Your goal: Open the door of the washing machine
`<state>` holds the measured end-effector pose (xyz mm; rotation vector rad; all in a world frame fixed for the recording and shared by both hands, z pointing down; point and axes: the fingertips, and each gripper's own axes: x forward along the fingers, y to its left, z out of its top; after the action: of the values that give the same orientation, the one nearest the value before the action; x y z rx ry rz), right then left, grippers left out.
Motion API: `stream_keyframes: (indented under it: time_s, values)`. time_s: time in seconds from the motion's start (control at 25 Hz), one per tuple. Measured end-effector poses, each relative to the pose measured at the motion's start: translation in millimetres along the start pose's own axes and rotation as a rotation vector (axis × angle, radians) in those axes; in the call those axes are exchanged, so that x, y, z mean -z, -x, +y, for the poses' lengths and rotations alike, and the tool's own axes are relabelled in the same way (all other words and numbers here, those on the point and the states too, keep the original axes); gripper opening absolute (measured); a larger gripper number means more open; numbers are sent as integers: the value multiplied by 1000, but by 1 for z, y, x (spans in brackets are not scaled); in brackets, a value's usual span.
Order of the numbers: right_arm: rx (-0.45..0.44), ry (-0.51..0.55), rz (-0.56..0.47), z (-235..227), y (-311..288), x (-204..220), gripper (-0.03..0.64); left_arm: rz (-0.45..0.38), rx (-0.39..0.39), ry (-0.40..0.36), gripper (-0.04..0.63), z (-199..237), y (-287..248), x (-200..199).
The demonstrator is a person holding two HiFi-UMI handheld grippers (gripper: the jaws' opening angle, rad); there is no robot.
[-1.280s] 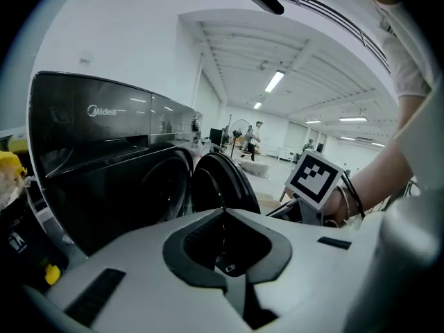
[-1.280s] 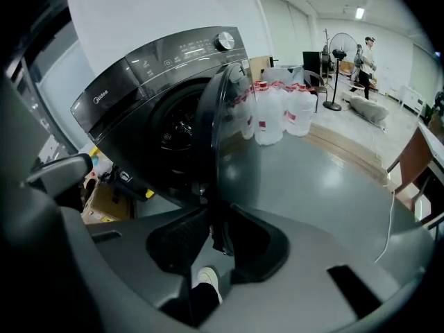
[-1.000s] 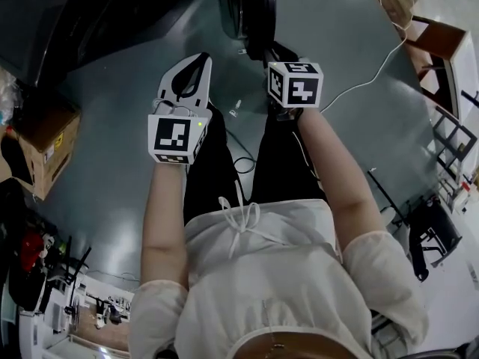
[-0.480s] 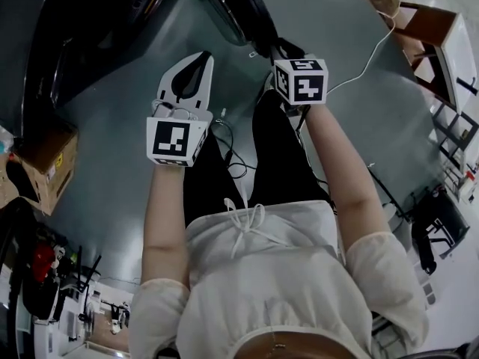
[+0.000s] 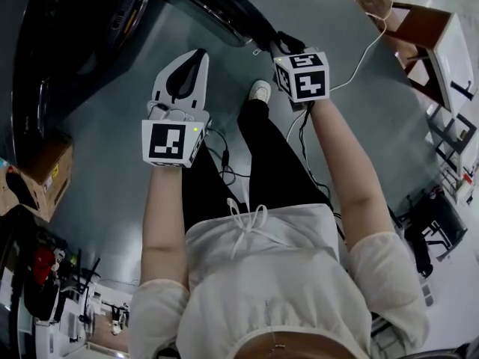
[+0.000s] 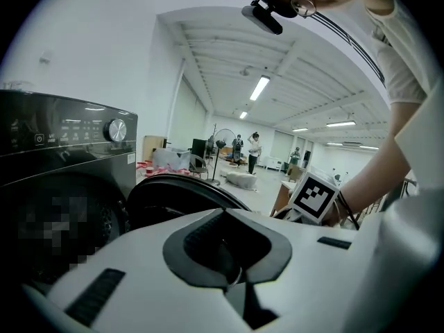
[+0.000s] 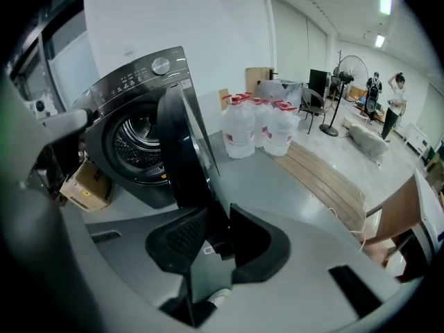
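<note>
The dark washing machine (image 5: 67, 36) fills the top left of the head view, and its round door (image 5: 217, 10) stands swung out. My right gripper (image 5: 281, 42) is shut on the door's free edge. In the right gripper view the door (image 7: 184, 151) runs edge-on between the jaws of the right gripper (image 7: 215, 238), with the open drum (image 7: 135, 144) behind it. My left gripper (image 5: 196, 54) hangs over the floor to the left of the door, shut and holding nothing. The left gripper view shows the left gripper (image 6: 225, 245), the machine's front panel (image 6: 69, 134) and the door (image 6: 180, 193).
A cardboard box (image 5: 45, 163) sits on the floor left of the machine. Large water bottles (image 7: 257, 127) and wooden planks (image 7: 326, 175) lie beyond the door. A white cable (image 5: 367, 54) crosses the floor towards wooden furniture (image 5: 426, 36). The person's shoe (image 5: 260, 90) is under the grippers.
The door has swung further out with my right gripper on its edge. Both grippers have shifted relative to the machine, which now lies further to the left. A foot has stepped forward.
</note>
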<state>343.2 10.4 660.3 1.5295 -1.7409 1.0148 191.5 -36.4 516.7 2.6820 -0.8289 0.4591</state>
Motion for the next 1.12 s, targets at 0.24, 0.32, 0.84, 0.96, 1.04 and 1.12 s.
stream_keyframes:
  time_s: [0.24,0.32,0.84,0.96,1.04,1.12]
  values:
    - [-46,32,-19,-46,-6,-20,98,-6,-32,12,23,-18,-37,-10]
    - [-52,54,-22,-57,-8,-27,100,-7,-39,15,23,-23,-46,-12]
    - [-73,147,-31,-103,-21,-65,104,-6,-115,16,23,-29,-84,-24]
    - [-84,162,8,-103,-23,-65,104,-23,-133,11,23,-27,-81,-29]
    - [-93,187,47,-101,-19,-64,106,-46,-145,11,23,-27,-76,-36]
    - [-86,238,64,-96,-10,-68,78,-50,-158,22,23,-25,-67,-43]
